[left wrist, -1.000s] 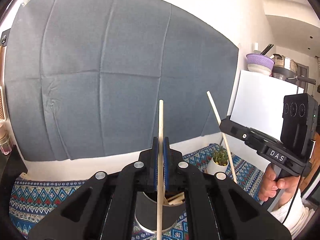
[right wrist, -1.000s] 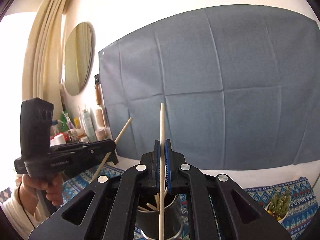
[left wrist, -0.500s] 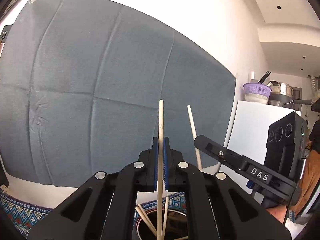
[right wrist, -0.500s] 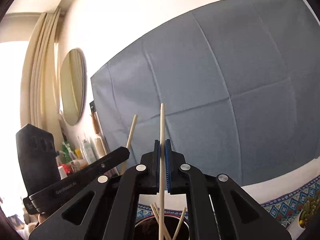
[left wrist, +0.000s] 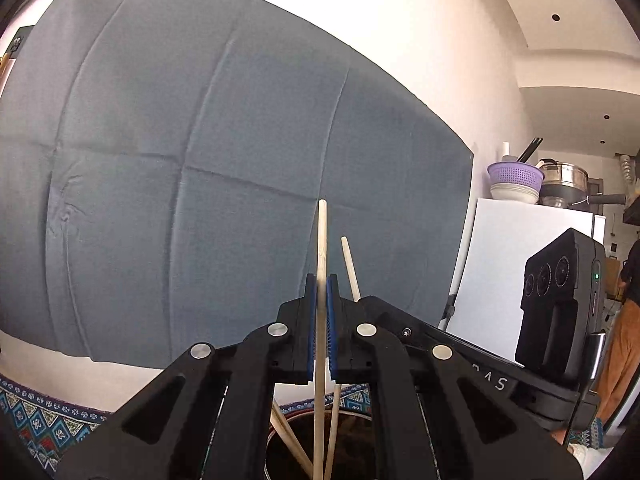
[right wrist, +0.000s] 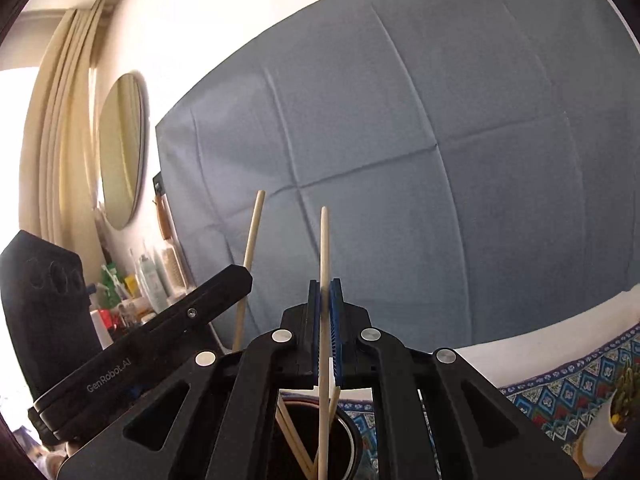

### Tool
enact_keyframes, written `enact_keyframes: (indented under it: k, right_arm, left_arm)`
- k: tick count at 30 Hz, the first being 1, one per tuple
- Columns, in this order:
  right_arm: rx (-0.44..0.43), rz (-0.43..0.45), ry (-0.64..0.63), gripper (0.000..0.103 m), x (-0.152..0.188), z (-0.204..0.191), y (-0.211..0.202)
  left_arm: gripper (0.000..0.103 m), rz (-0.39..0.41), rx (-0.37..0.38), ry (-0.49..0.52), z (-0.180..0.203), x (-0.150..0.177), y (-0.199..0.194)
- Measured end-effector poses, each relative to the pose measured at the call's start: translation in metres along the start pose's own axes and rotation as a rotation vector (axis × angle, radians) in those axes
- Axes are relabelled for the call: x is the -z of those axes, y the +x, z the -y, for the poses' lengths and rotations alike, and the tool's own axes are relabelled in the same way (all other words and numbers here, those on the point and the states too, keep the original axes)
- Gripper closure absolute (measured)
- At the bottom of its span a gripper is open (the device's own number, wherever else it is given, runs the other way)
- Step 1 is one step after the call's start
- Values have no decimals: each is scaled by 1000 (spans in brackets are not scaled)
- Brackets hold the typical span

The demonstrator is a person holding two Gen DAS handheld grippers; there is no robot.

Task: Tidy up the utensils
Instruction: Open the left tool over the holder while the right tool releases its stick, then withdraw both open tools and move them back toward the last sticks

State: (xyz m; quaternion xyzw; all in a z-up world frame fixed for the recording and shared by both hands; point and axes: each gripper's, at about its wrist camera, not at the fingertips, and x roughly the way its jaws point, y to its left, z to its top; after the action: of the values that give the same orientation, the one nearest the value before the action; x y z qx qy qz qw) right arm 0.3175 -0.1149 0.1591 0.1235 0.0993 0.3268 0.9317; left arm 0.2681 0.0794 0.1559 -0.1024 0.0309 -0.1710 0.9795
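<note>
Nearest in the left wrist view, the left gripper (left wrist: 321,312) has its blue fingers (left wrist: 310,324) pinched tight on an upright wooden chopstick (left wrist: 321,280), whose lower end reaches down into the dark mouth of a round holder (left wrist: 356,436) right below. Other chopsticks (left wrist: 289,436) already lean inside that holder. Just to its right, the right gripper (left wrist: 404,330) comes in from the side, clamped on a second chopstick (left wrist: 350,264) that tilts slightly left at the top.

In the right wrist view, the right gripper (right wrist: 325,312) likewise grips its chopstick (right wrist: 324,264) between closed blue fingers (right wrist: 335,320), the stick's lower part dipping into the same holder (right wrist: 352,432). The left gripper (right wrist: 236,280) stands just to its left with its stick (right wrist: 252,248) pointing up.

The holder sits on a worktop covered by a patterned blue cloth (right wrist: 560,396), with a small potted cactus (right wrist: 624,396) near the right edge. Behind hangs a creased grey-blue backdrop (left wrist: 200,160); a round mirror (right wrist: 120,152) and a white cabinet (left wrist: 520,260) flank it.
</note>
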Motion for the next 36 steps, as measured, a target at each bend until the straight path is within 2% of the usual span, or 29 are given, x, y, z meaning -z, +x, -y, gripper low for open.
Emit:
enact_keyframes:
  k: [8, 17, 31, 36]
  right_arm:
    - [-4, -88, -106, 98, 17, -7, -10]
    - [-16, -142, -221, 98, 35, -22, -32]
    - [-2, -231, -214, 98, 46, -18, -41]
    - [-4, -241, -207, 98, 48, -19, -45]
  left_arm:
    - [98, -49, -55, 35, 0, 12, -7]
    - [98, -111, -107, 91, 0, 21, -20]
    - [98, -213, -140, 103, 1, 33, -32]
    - [98, -223, -149, 96, 2, 34, -39]
